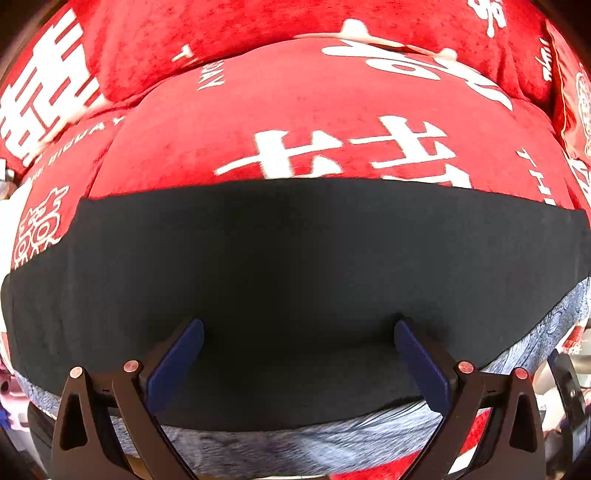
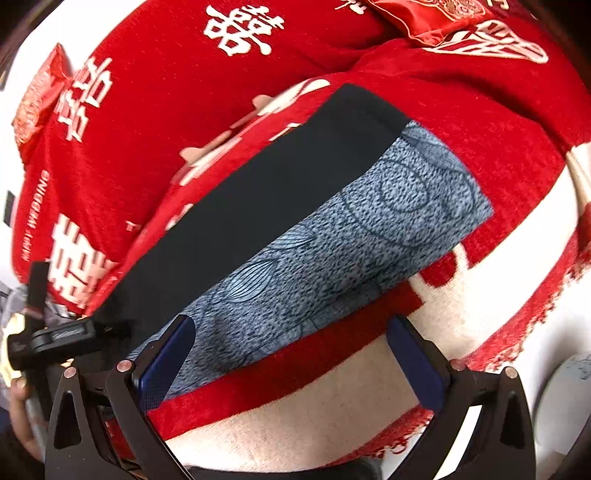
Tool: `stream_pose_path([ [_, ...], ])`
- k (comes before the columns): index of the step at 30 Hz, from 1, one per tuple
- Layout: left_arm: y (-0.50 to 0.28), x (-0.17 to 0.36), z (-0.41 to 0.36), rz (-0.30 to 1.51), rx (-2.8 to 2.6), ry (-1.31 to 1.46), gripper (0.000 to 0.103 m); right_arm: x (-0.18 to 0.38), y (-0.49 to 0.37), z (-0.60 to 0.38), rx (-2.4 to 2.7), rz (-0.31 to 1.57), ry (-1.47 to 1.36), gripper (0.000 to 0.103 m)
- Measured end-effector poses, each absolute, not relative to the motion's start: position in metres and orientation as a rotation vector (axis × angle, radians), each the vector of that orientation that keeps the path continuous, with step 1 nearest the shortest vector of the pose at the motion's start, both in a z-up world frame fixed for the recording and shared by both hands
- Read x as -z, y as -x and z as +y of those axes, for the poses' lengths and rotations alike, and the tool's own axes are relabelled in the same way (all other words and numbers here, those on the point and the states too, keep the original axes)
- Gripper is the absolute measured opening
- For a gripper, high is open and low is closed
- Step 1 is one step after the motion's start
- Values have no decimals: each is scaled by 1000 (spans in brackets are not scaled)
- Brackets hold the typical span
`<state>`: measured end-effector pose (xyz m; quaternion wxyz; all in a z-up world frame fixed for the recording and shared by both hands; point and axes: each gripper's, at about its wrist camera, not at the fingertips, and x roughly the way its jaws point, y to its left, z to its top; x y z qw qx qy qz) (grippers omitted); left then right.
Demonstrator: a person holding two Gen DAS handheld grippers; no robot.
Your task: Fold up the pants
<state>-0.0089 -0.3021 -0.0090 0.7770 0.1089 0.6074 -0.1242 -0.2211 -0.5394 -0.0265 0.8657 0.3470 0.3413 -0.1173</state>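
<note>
Covering the whole surface is a red blanket [image 1: 317,122] with large white characters woven in; it lies in soft folds and ridges. Its edge, seen from my right wrist, carries a wide white band [image 2: 480,295] and a red fringe [image 2: 535,317]. The room beyond shows only as pale slivers at the picture edges.

Writing: "HAPPY WEDDING" in small white capitals on the blanket [image 2: 37,218], right-wrist view. Other small capitals in the left-wrist view are cut off by folds and cannot be read whole. Two shiny red pillows with gold pattern, one at far left [image 2: 37,96] and one at the top [image 2: 436,14] of the right-wrist view.

Pants [image 2: 258,229]: folded into a long strip on the blanket, black side uppermost along one length, grey-blue patterned fabric [image 2: 369,229] showing beside it.

Left tool [image 1: 299,332]: open, jaws wide apart, both blue pads over the black cloth; I cannot tell whether they touch it. This view shows the pants as a broad black band [image 1: 295,277] with a thin grey-blue hem below.

Right tool [image 2: 291,332]: open, jaws wide apart, left pad over the grey-blue end of the pants, right pad over the white band.

Only the right-wrist view shows the strip's full length, my left tool's black body [image 2: 59,336] at its near end, and my hand [image 2: 18,410] behind it.
</note>
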Motion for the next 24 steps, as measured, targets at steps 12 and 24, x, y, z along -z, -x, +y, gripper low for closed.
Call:
stream_pose_path([
  [12,10,10,-307,1276,222,-202,103,4,166,-552,361,646,-548,100],
  [24,0,12,-317,1239,248,-243,103,-47,143,-510,401,702,-259,27],
])
